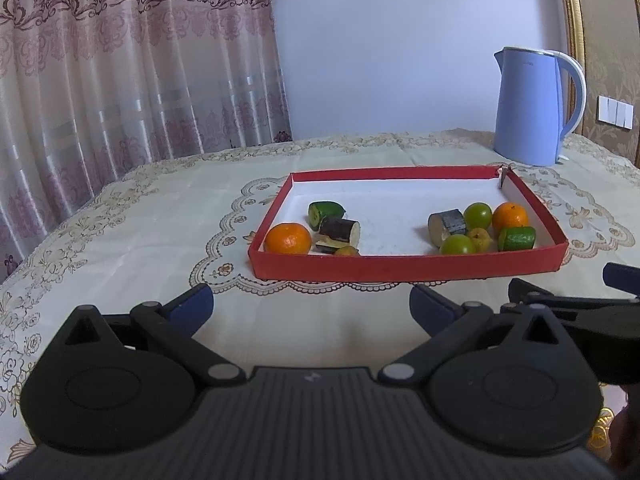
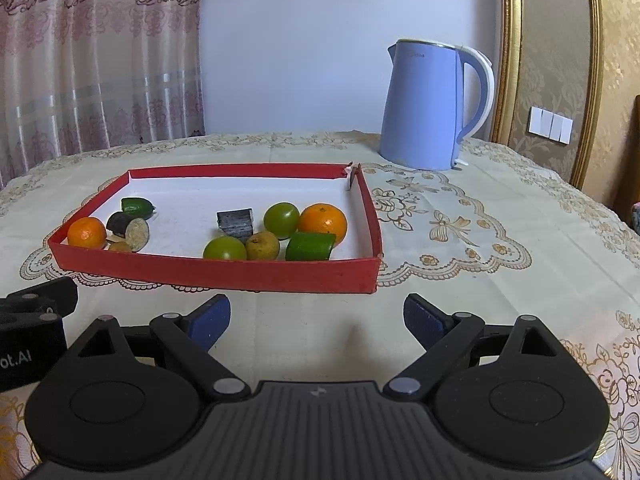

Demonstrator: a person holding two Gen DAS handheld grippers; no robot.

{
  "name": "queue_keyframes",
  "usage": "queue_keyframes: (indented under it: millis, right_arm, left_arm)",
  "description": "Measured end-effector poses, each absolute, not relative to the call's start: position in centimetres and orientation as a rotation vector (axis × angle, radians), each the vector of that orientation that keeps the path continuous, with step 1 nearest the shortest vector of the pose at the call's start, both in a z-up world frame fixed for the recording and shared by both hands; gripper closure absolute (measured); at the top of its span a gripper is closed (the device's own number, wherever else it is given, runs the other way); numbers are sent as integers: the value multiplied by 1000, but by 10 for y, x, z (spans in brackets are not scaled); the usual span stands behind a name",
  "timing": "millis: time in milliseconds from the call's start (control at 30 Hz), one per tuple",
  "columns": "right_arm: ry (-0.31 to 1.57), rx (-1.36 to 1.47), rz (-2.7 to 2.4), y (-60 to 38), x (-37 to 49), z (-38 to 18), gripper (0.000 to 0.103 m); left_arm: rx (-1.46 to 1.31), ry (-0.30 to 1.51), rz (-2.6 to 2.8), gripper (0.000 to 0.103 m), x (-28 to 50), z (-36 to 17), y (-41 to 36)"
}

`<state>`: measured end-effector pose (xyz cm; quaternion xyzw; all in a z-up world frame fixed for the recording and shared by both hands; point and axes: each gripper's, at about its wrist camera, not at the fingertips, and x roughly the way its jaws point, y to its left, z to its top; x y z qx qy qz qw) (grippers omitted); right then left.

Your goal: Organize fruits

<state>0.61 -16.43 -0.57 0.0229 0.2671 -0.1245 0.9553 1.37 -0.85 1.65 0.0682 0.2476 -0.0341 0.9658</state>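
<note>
Left gripper point(image 1: 312, 308) and right gripper point(image 2: 317, 316) both hover with fingers spread, gripping nothing, short of the red tray point(image 2: 224, 270) holding oranges and other fruit pieces.

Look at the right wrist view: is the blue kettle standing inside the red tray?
No, the blue kettle stands on the tablecloth behind the red tray, outside its walls.

We see only the top of a small yellowish fruit point(image 1: 346, 251) behind the tray's point(image 1: 400, 270) near wall, close to its left corner; the same wall cuts off the lower parts of the green fruit point(image 2: 224, 249) and the cucumber piece point(image 2: 310, 247). A dark slice point(image 1: 328, 246) lies half hidden under the eggplant piece point(image 1: 340, 229). The right gripper point(image 1: 580, 304) runs off the picture's right edge.
</note>
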Motion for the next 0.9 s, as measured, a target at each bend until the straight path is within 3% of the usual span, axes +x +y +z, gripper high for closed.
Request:
queue_keyframes:
  millis: [900]
  right_arm:
    - [532,48,-248,-160,6,-4,9]
  left_arm:
    - [117,492,-78,0,14,16,-3]
